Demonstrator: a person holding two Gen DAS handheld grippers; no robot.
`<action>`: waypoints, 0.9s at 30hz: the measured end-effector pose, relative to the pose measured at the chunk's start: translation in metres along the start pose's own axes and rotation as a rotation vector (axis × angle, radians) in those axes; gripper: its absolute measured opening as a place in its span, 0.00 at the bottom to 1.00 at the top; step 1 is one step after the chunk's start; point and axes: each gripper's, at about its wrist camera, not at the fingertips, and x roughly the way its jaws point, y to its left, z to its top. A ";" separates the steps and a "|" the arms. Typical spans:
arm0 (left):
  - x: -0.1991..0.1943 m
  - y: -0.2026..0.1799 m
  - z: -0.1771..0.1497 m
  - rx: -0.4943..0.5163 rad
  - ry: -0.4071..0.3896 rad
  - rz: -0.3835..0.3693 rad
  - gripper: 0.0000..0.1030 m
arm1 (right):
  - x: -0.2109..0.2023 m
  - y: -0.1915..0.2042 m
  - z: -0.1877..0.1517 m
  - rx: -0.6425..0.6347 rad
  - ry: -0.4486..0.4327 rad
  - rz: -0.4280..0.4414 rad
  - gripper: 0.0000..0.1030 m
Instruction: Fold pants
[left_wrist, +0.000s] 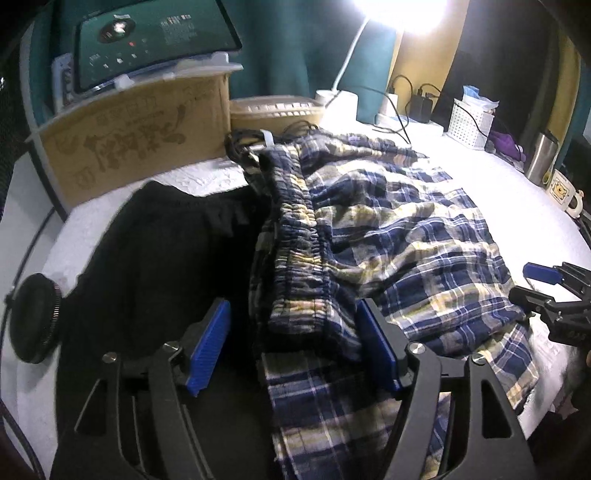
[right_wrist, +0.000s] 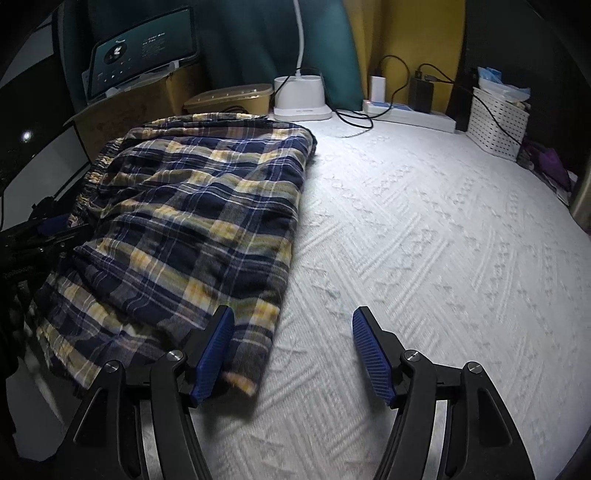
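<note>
The plaid pants (left_wrist: 388, 229) lie folded on the white cover (right_wrist: 424, 240), next to a black cloth (left_wrist: 147, 258). The left gripper (left_wrist: 293, 347) is let go and wide apart, with the stretchy waistband (left_wrist: 299, 236) lying loose between its jaws. The right gripper (right_wrist: 293, 354) is wide apart too and holds nothing; the pants' edge lies under its left jaw.
</note>
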 end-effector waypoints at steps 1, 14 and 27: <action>-0.004 -0.002 -0.002 0.002 -0.013 0.007 0.69 | -0.003 -0.001 -0.002 0.002 -0.002 -0.005 0.66; -0.043 -0.040 -0.019 0.029 -0.090 -0.041 0.69 | -0.046 -0.022 -0.036 0.047 -0.033 -0.076 0.67; -0.061 -0.099 -0.014 0.092 -0.123 -0.089 0.69 | -0.102 -0.061 -0.073 0.142 -0.122 -0.159 0.67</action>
